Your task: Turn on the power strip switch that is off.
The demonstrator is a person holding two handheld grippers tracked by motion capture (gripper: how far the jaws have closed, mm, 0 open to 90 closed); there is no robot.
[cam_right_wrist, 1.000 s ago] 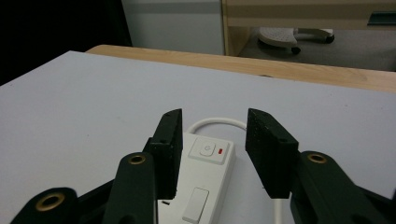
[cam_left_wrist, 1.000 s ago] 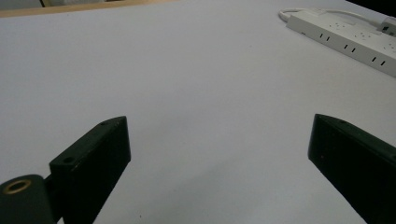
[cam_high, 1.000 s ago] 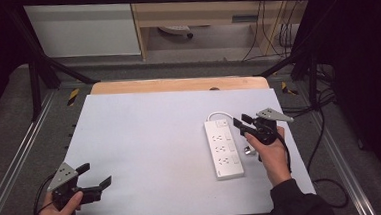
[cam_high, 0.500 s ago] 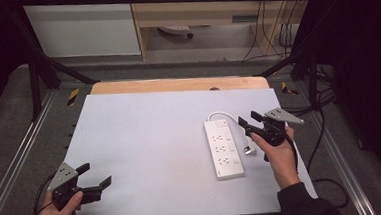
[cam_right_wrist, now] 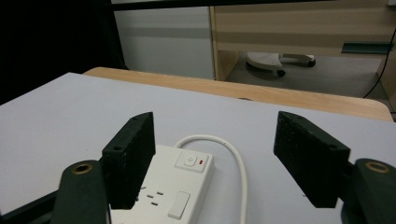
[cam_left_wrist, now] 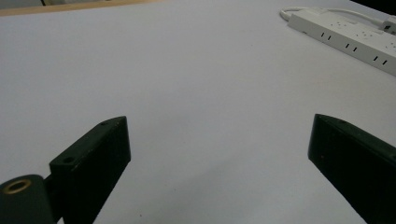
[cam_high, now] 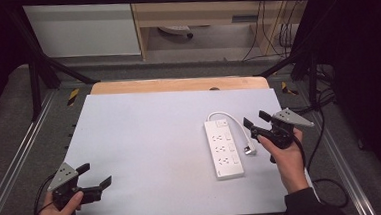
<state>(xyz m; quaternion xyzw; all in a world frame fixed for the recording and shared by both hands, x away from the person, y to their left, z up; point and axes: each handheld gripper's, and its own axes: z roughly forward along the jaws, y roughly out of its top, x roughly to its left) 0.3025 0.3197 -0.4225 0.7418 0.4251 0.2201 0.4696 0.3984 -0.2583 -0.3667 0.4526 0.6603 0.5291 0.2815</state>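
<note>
The white power strip (cam_high: 224, 148) lay flat on the grey table (cam_high: 150, 140), right of centre, its long side running front to back, w/ the rocker switch (cam_right_wrist: 190, 162) at the far end. Its white cable (cam_high: 237, 124) looped out from that far end & curved back along the strip's right side to the plug (cam_high: 251, 149), which lay on the tabletop just beside the strip. The right gripper (cam_high: 255, 124) hung just right of the strip, above the cable & plug, pointing left-ish across the table; its jaws had just been opening & stood apart w/ nothing between the pads, per the right gripper view. The left gripper (cam_high: 93, 176) sat at the near left corner, well apart from the strip, jaws wide & empty, bare tabletop between them in the left gripper view.
</note>
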